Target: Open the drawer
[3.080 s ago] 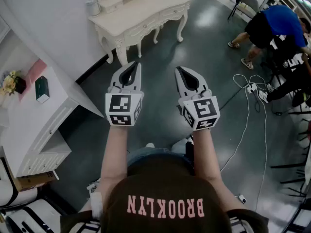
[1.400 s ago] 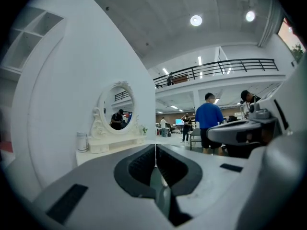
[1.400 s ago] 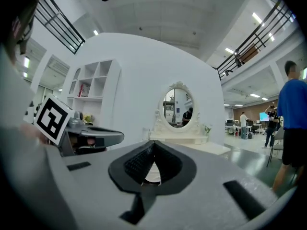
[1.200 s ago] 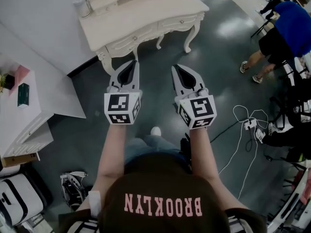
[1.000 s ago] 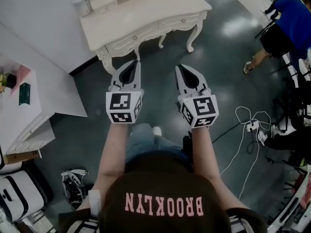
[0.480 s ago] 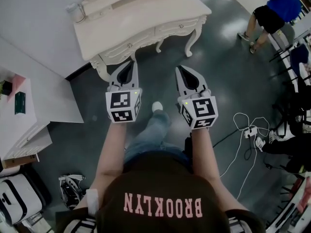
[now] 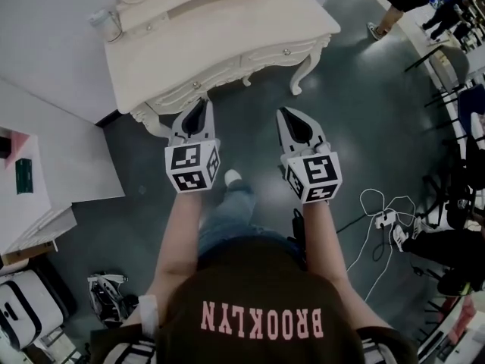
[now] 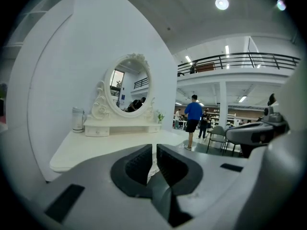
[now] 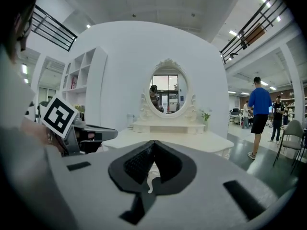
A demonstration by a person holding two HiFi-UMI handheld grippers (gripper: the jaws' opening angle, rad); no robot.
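Nearer drawer (image 7: 276, 54), lengthwise left-right

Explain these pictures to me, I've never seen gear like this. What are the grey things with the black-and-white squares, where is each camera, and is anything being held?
There is no robot here. A person holds a two-jaw clamp in each hand: the left gripper and the right gripper. The cubes with square markers are part of them. The top-down picture comes from a camera on the person's head. The other two come from cameras riding on each gripper, looking along its jaws. Both pairs of jaws are closed and hold nothing. Ahead stands a white dressing table with an oval mirror. On its top are a low shelf unit under the mirror, a pale cup-like container and a little plant. The front drawers look shut, and neither gripper touches them.
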